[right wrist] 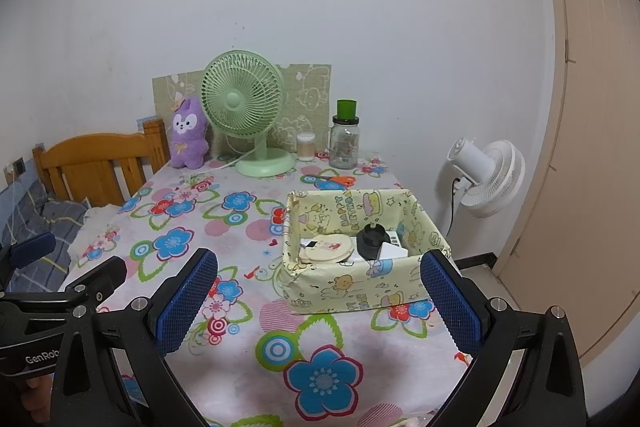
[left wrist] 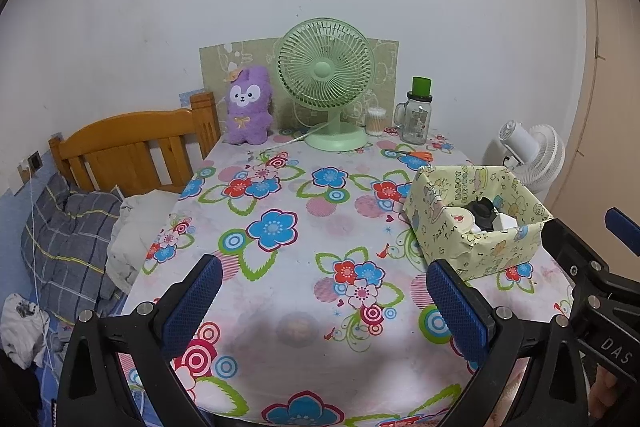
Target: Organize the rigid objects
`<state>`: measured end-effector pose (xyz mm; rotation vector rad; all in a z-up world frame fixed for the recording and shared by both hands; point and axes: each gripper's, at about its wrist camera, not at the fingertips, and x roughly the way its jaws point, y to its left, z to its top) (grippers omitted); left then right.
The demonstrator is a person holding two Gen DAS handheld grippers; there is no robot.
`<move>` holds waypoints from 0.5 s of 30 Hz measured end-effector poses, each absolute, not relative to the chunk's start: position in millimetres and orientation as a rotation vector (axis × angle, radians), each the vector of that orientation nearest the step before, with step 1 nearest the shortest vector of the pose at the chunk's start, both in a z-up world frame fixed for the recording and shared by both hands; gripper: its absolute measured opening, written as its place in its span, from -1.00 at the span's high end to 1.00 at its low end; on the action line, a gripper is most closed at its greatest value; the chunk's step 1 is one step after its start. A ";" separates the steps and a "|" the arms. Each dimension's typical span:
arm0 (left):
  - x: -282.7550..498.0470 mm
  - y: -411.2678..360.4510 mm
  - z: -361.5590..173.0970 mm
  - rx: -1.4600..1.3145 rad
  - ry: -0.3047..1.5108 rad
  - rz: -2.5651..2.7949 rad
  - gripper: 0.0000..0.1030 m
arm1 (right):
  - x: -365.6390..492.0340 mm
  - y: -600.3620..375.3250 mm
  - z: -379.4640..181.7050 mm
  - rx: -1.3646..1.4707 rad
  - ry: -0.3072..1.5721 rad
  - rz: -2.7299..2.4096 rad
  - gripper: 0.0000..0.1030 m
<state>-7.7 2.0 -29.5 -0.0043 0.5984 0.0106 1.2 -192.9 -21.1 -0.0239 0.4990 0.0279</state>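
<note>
Both grippers, left gripper point(left wrist: 324, 307) and right gripper point(right wrist: 318, 301), spread wide and empty above the floral tablecloth point(left wrist: 280, 219). Paper-wrapped box point(right wrist: 360, 283) at 1 o'clock of the right gripper, holding a round cream compact point(right wrist: 326, 247) and black cap point(right wrist: 371, 237). Orange scissors point(right wrist: 340, 180) beyond at 12.

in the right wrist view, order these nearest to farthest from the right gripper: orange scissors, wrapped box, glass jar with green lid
1. Wrapped box, just ahead of the right gripper, towards its right finger.
2. Orange scissors, lying flat beyond the box.
3. Glass jar, upright near the wall.
</note>
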 end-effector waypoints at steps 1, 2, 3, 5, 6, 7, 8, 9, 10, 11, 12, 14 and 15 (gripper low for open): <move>-6.9 1.7 -29.7 -0.005 0.599 0.007 -1.00 | 1.2 -193.1 -21.4 -0.023 0.498 0.027 -0.99; -6.6 1.9 -30.1 -0.005 0.600 0.006 -1.00 | 1.4 -193.2 -21.7 -0.022 0.497 0.026 -0.99; -6.5 1.6 -29.9 -0.004 0.600 0.007 -0.99 | 2.2 -192.8 -21.8 -0.022 0.498 0.026 -0.99; -6.1 1.9 -30.3 -0.004 0.598 0.009 -0.99 | 2.2 -193.0 -22.2 -0.022 0.498 0.028 -0.99; -6.2 2.0 -30.3 -0.005 0.598 0.009 -0.99 | 2.3 -192.6 -21.8 -0.023 0.498 0.029 -0.99; -6.2 1.9 -30.7 -0.006 0.597 0.010 -1.00 | 2.4 -192.2 -21.9 -0.024 0.498 0.030 -0.99; -6.1 1.8 -31.5 -0.006 0.597 0.011 -1.00 | 2.3 -192.3 -22.5 -0.026 0.498 0.030 -0.99; -5.9 1.9 -31.3 -0.007 0.598 0.010 -0.99 | 2.4 -191.8 -21.9 -0.027 0.498 0.030 -0.99; -5.8 2.2 -31.9 -0.008 0.600 0.010 -0.99 | 2.4 -191.3 -22.1 -0.028 0.500 0.029 -0.99; -5.5 2.6 -32.5 -0.009 0.601 0.008 -1.00 | 2.8 -190.4 -21.6 -0.029 0.500 0.030 -0.99; -5.5 2.8 -33.2 -0.010 0.603 0.008 -0.99 | 2.9 -190.6 -22.1 -0.028 0.500 0.030 -0.99; -4.9 3.2 -33.8 -0.011 0.604 0.007 -1.00 | 2.7 -190.0 -21.7 -0.028 0.501 0.030 -0.99; -4.6 3.3 -33.8 -0.011 0.605 0.007 -0.99 | 2.9 -190.1 -21.8 -0.028 0.502 0.029 -0.99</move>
